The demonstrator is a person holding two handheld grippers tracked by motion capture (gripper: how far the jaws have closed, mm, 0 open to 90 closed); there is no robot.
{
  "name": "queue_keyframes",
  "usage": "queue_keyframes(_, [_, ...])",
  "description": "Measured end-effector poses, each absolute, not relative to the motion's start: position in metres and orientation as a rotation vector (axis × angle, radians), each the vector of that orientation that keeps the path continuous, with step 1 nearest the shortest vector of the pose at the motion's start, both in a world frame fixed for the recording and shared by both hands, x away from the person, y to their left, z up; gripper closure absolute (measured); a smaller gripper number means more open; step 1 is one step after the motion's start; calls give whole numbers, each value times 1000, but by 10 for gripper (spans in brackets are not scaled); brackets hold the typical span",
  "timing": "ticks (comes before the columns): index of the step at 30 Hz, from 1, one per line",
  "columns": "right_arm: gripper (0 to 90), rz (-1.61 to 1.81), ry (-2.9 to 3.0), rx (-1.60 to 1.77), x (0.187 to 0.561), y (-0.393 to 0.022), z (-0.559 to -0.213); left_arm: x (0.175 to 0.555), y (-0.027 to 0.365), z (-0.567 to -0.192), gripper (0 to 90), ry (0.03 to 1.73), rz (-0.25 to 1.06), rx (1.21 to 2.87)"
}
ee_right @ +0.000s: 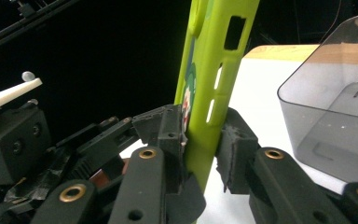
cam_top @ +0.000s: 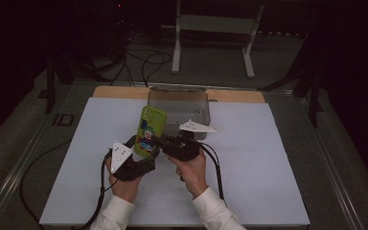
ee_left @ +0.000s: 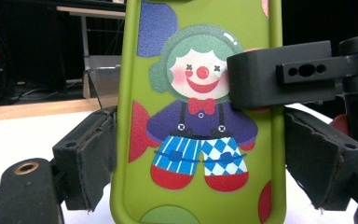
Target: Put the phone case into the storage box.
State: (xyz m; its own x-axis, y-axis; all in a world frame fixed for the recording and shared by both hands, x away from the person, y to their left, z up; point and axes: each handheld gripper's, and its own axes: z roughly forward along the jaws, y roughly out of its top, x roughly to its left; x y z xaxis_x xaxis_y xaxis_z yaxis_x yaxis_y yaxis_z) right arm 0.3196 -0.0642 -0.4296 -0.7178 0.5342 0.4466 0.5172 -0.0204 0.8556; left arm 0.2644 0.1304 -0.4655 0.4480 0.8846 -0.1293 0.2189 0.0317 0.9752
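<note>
High view: the person holds a green phone case [cam_top: 149, 132] upright over the white table sheet [cam_top: 268, 191]. The left gripper [cam_top: 141, 160] grips its lower end; the right gripper [cam_top: 165, 142] meets its side edge from the right. A clear bin [cam_top: 191, 103] stands just behind both.

Left gripper view: the jaws are clamped on the case [ee_left: 200, 140], one pad on each long edge. Its back faces the camera, printed with a clown figure. The right gripper's jaw reaches in from the right and overlaps the clown's face.

Right gripper view: the jaws are closed narrow on the case's edge [ee_right: 214, 93], one pad on the printed back, the other on the opposite side. The bin [ee_right: 335, 107] lies to the right.

Risk, as judged: the case looks soft, so two opposed grips could bend it or let it spring free if either hand twists.

Writing: no brand or text is legible on the case.
</note>
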Motion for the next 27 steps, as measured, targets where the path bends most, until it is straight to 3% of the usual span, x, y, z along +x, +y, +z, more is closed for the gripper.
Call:
queue_keyframes(16, [778,1869,2199,1211,318,-63,-428,264,126,-471,150,1044,677,1453])
queue_keyframes(23, [778,1867,2177,1222,318,-67,-425,267,119,-471,9,965,669,1565])
queue_keyframes(27, [778,1849,2166,1219,318,-71,-424,266,119,-471,0,932,682,1597])
